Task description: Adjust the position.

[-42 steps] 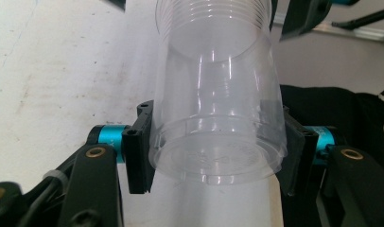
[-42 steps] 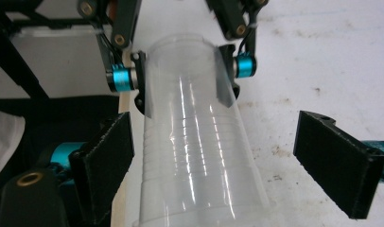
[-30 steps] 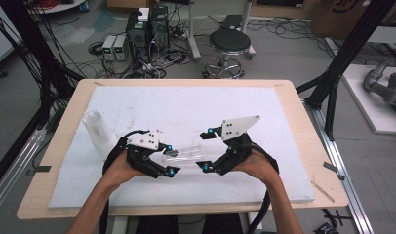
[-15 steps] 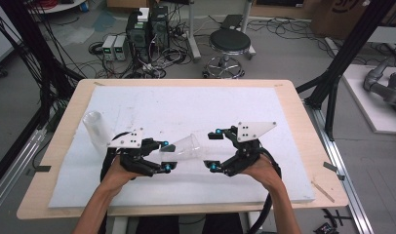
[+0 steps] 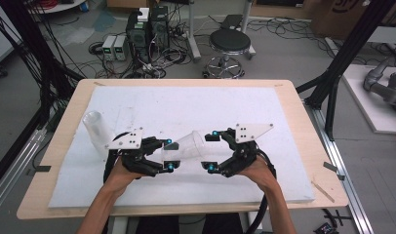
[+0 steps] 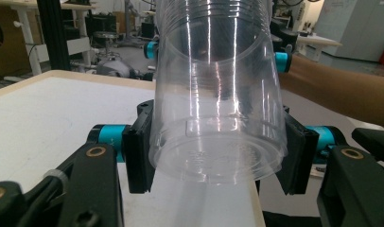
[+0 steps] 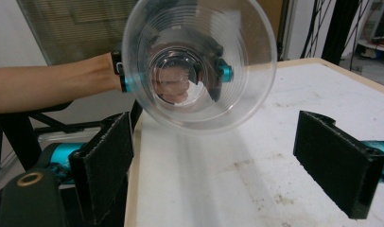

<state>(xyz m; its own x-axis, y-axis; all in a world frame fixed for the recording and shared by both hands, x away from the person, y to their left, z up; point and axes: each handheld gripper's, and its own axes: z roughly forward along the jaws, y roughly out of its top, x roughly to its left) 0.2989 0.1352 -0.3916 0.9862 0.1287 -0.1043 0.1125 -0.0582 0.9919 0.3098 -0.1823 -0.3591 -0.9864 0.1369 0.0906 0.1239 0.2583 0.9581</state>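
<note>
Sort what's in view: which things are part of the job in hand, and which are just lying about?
In the job:
- clear cup, clamped near its base by the left gripper
- right gripper, jaws open at the cup's mouth

Lying about:
- second clear cup on the white board
- stool

A wooden table [image 5: 303, 146] stands on a grey floor. A big white board [image 5: 196, 109] lies flat on top of it and covers most of the wood. A strip of bare wood shows all around the board. One clear plastic cup [image 5: 96, 129] rests on the white board, near its left edge.
</note>
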